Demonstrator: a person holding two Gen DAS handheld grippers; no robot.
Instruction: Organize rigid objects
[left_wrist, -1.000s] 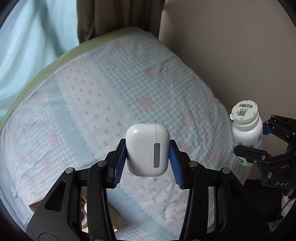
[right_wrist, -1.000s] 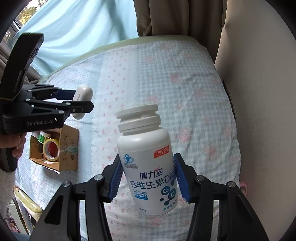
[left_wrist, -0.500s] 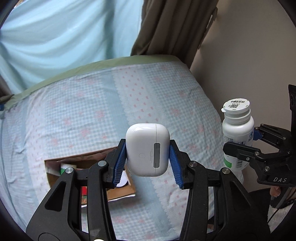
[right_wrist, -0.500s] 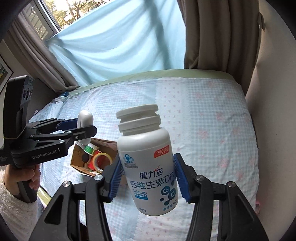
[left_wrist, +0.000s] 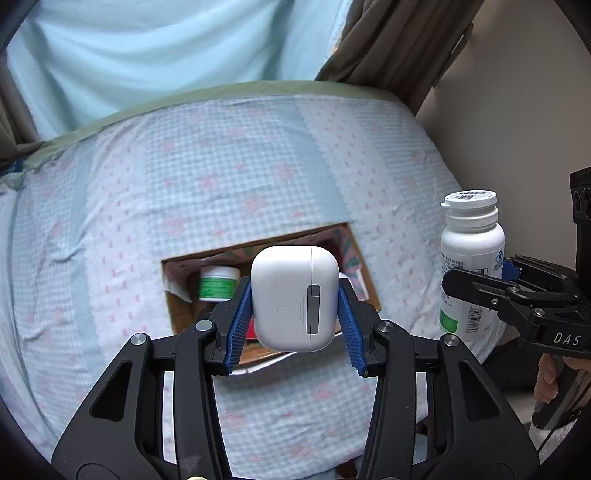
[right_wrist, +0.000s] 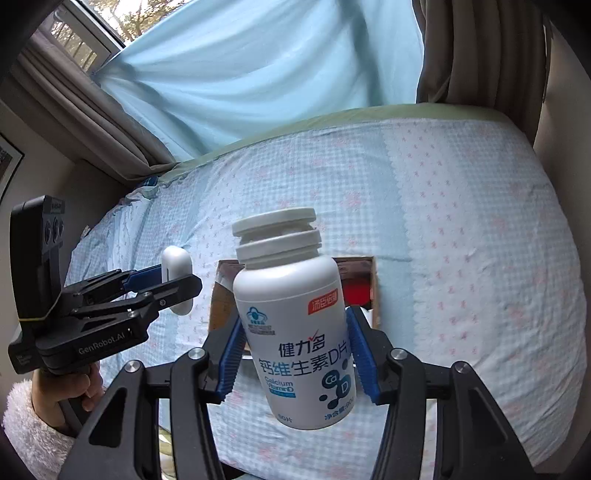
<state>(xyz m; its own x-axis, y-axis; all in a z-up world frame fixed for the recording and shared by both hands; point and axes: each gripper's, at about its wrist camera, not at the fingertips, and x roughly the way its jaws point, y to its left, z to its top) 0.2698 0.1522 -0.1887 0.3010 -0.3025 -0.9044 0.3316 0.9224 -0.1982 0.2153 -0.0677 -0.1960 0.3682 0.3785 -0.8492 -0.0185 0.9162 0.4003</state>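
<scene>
The white earbud case (left_wrist: 295, 297) is pinched between the blue pads (left_wrist: 239, 325) of the left tool (left_wrist: 293, 321), hinge side facing the camera, held in the air above an open cardboard box (left_wrist: 365, 277). In the right wrist view the same case (right_wrist: 177, 275) shows edge-on in that tool (right_wrist: 162, 284), to the left of the box (right_wrist: 221, 306).

The white vitamin bottle (right_wrist: 295, 332) is clamped at its lower body between the blue pads (right_wrist: 360, 358) of the right tool (right_wrist: 295, 354). It stands nearly upright, leaning a little, with its cap (right_wrist: 275, 223) on and its printed label toward the camera. It too hangs above the box. From the left wrist the bottle (left_wrist: 471, 258) and the right tool (left_wrist: 491, 288) appear at the right edge, beside the bed and near a beige wall (left_wrist: 517, 129).

The box lies on a bed (left_wrist: 221, 166) covered in a light blue checked sheet with pink bows. Inside the box a small jar with a green label (left_wrist: 218, 282) lies toward its left end; something red (right_wrist: 356, 295) sits at the other end. Most of the rest is hidden behind the case and the bottle.

A hand (right_wrist: 88, 387) in a fluffy white sleeve (right_wrist: 33, 432) grips the left tool's handle. Beyond the bed hang a pale blue curtain (right_wrist: 258, 74) and brown drapes (left_wrist: 406, 44); a window (right_wrist: 74, 40) shows at the upper left.
</scene>
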